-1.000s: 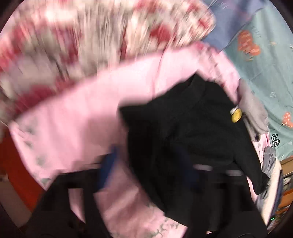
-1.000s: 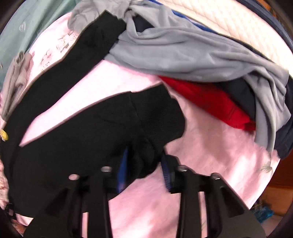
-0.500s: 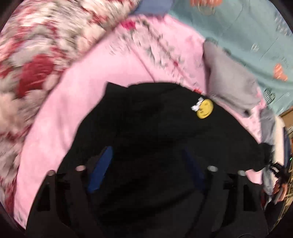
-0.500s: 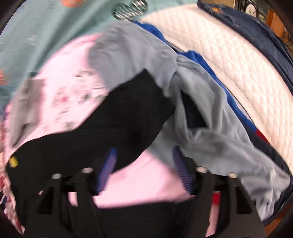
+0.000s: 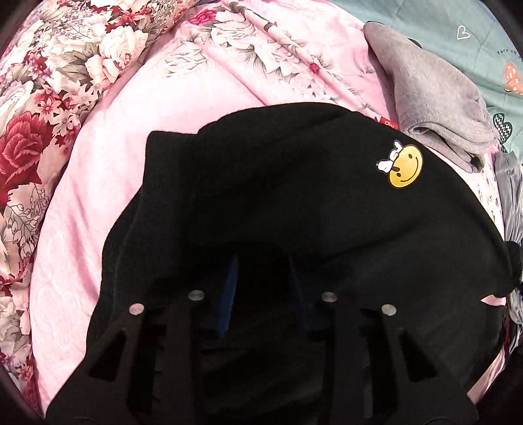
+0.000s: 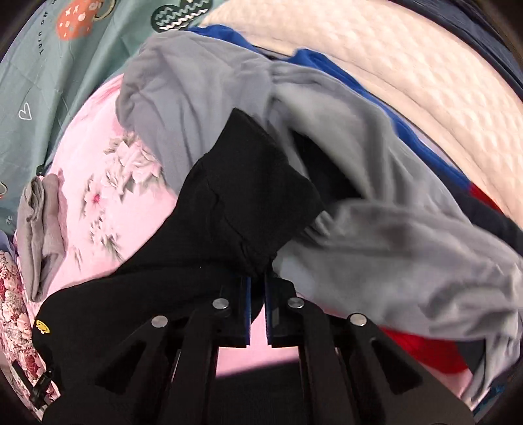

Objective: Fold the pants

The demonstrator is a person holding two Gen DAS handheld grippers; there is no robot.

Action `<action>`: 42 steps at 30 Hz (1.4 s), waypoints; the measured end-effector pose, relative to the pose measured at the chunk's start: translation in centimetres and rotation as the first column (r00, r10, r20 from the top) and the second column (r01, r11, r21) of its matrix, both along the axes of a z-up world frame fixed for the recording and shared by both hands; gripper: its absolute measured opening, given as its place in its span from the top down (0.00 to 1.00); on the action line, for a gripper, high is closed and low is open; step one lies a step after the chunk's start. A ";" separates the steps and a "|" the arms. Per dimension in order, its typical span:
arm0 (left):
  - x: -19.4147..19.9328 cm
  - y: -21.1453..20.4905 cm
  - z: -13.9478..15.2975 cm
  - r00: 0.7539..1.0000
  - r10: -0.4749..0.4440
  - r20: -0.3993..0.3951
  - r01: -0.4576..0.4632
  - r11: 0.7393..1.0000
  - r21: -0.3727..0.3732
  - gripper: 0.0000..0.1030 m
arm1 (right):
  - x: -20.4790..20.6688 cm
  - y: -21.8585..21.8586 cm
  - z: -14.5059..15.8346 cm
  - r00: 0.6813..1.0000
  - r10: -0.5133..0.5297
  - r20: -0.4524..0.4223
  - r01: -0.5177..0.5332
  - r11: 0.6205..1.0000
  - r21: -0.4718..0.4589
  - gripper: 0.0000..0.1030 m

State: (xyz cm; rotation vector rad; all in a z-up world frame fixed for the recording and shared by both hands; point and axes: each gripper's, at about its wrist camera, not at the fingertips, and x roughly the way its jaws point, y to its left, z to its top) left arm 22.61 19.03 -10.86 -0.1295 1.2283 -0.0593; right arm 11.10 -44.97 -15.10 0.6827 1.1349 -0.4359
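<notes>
The black pants [image 5: 294, 202] with a yellow smiley patch [image 5: 404, 166] lie on a pink floral bedsheet [image 5: 108, 183]. My left gripper [image 5: 263, 287] sits low on the waist end; its blue-padded fingers stand partly apart with black cloth bunched between them. In the right wrist view my right gripper [image 6: 257, 294] is shut on the hem of one black pant leg [image 6: 248, 202], which lies partly over a grey garment [image 6: 202, 81].
A folded grey cloth [image 5: 434, 94] lies beyond the pants beside a teal printed sheet [image 5: 457, 23]. A red-flowered quilt [image 5: 39, 98] is at the left. Grey, blue and red clothes [image 6: 408, 343] are piled at the right against a white quilted mattress [image 6: 408, 75].
The left gripper moved onto the pants' waist end and its fingers narrowed around the cloth. The right gripper moved to the leg hem and closed on it.
</notes>
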 end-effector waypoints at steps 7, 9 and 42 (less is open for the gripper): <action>-0.8 1.3 2.2 0.999 -0.044 -0.020 0.044 0.999 -0.020 0.34 | 1.3 2.5 -2.4 0.982 0.086 -0.170 -0.108 0.987 -0.121 0.64; -1.0 2.3 4.4 0.998 -0.050 0.041 0.049 0.998 0.037 0.27 | 0.4 3.4 -0.5 0.989 0.091 -0.118 -0.106 0.987 -0.125 0.64; 6.6 5.2 0.8 0.938 -0.240 0.251 0.241 0.970 0.027 0.96 | 10.0 34.4 9.8 0.491 0.864 0.113 -0.833 0.503 -0.231 0.52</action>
